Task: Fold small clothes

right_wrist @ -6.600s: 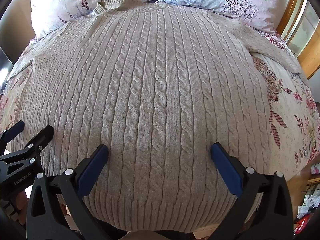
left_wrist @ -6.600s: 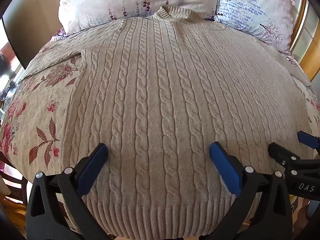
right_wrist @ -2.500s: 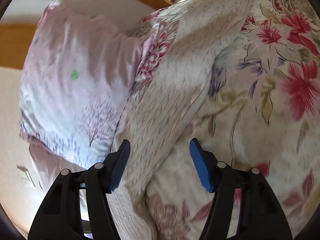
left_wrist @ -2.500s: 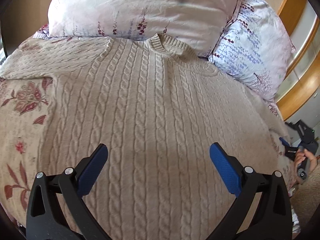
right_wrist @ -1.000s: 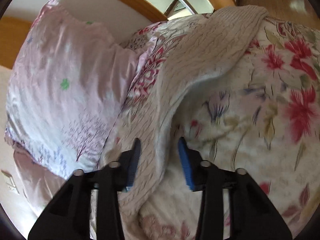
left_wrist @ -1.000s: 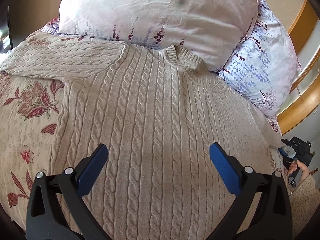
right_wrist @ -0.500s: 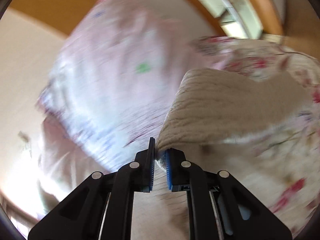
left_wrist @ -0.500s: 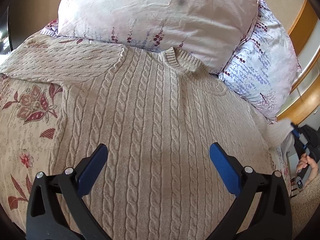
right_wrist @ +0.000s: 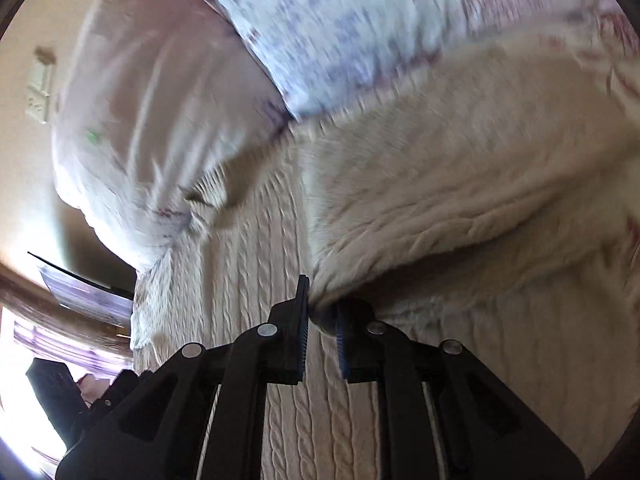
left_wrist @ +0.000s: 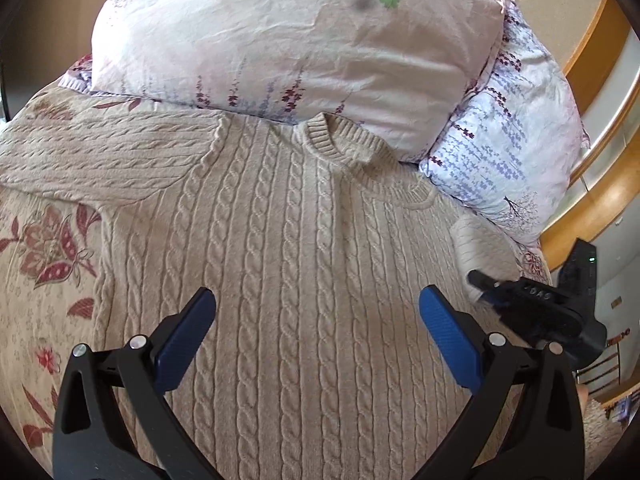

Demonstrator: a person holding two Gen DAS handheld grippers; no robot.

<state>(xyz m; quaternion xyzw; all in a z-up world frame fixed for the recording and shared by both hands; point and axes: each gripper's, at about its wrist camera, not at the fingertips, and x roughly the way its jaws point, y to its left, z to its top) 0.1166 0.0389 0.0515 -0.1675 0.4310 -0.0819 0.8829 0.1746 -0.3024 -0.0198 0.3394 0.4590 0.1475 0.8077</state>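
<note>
A beige cable-knit sweater [left_wrist: 304, 264] lies flat on the bed, neck toward the pillows, its left sleeve [left_wrist: 92, 160] spread out to the left. My left gripper [left_wrist: 316, 332] is open and hovers over the sweater's middle, holding nothing. My right gripper [right_wrist: 322, 320] is shut on the right sleeve [right_wrist: 440, 216] and holds it lifted over the sweater body [right_wrist: 256, 280]. In the left wrist view the right gripper [left_wrist: 478, 280] shows at the right edge with the sleeve end [left_wrist: 476, 244] in it.
Two floral pillows [left_wrist: 288, 44] [left_wrist: 508, 160] lie at the head of the bed behind the neck. A floral bedspread [left_wrist: 44, 248] shows left of the sweater. A wooden bed frame [left_wrist: 592, 200] curves along the right.
My right gripper closed on the right sleeve, lifted it off the bedspread and carried it in over the sweater body. My left gripper stayed open above the sweater.
</note>
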